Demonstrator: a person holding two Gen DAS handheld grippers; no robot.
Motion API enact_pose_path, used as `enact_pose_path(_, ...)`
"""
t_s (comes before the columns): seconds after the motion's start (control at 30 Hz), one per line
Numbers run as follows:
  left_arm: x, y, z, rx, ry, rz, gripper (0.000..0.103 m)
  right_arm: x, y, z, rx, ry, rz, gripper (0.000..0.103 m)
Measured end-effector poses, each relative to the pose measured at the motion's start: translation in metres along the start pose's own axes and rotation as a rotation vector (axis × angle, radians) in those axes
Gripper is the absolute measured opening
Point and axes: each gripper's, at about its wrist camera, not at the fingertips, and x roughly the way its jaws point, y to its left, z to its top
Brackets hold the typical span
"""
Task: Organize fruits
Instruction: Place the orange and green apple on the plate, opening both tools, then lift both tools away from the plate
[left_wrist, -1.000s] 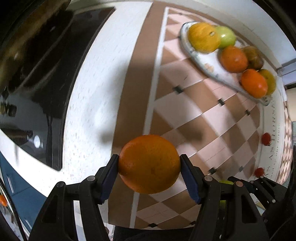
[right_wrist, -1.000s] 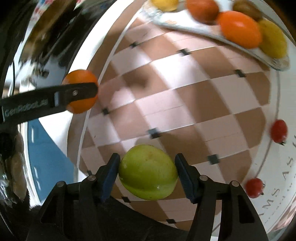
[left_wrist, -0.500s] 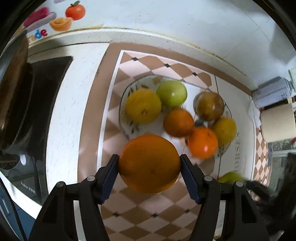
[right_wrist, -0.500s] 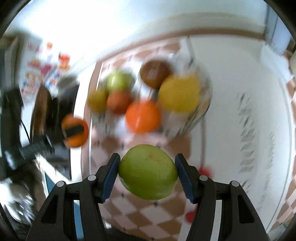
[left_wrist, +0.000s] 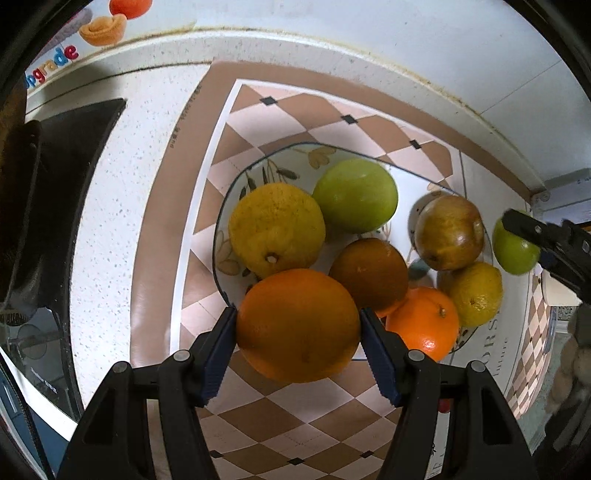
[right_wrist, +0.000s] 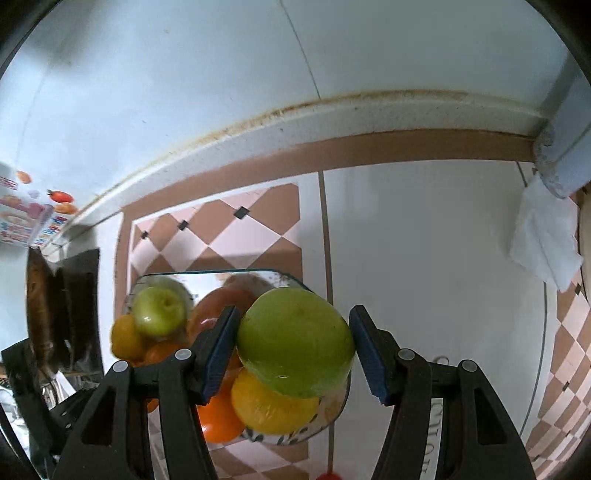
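Six fruits are already gathered in the bowl (left_wrist: 221, 236). An orange (left_wrist: 298, 325) is pinched by the left gripper (left_wrist: 298, 345), a green apple (right_wrist: 295, 341) by the right gripper (right_wrist: 293, 349); both are held over the bowl, unreleased.

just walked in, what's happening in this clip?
A person with two handheld grippers is loading fruit into a patterned bowl. The left gripper holds an orange at the bowl's near rim; the right gripper holds a green apple over its right side. Six fruits sit in the bowl already. Neither held fruit is released yet.
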Motion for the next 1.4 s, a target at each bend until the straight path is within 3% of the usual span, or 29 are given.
enact_pose_path(0.2,0.004,-0.001,0.003,-0.006,0.018,0.013,0.064,0.013,-0.004,0.004,0.019,0.027,0.016,0.065)
enact_pose_path(0.37,0.002,-0.003,0.009,-0.016,0.004,0.006,0.066,0.008,-0.002,0.006,0.027,0.015,0.012,0.077)
enact_pose_path(0.4,-0.002,-0.003,0.01,-0.014,-0.008,0.016,0.072,0.004,-0.003,0.006,0.027,0.013,0.01,0.078)
enact_pose_path(0.5,-0.011,-0.002,0.013,-0.005,-0.032,0.027,0.084,-0.013,0.0,-0.003,-0.001,-0.011,-0.026,0.097)
enact_pose_path(0.63,-0.026,0.0,0.011,0.018,-0.061,0.051,0.094,-0.03,0.019,-0.032,-0.092,-0.069,-0.162,0.097)
enact_pose_path(0.7,-0.034,0.002,0.007,0.031,-0.079,0.072,0.099,-0.033,0.026,-0.048,-0.116,-0.064,-0.172,0.097)
enact_pose_path(0.93,-0.052,0.001,-0.014,0.075,-0.116,0.121,0.099,-0.049,0.049,-0.109,-0.141,-0.096,-0.2,0.097)
enact_pose_path(1.4,-0.116,-0.006,-0.065,0.137,-0.261,0.121,0.099,-0.11,0.067,-0.168,-0.125,-0.214,-0.207,0.097)
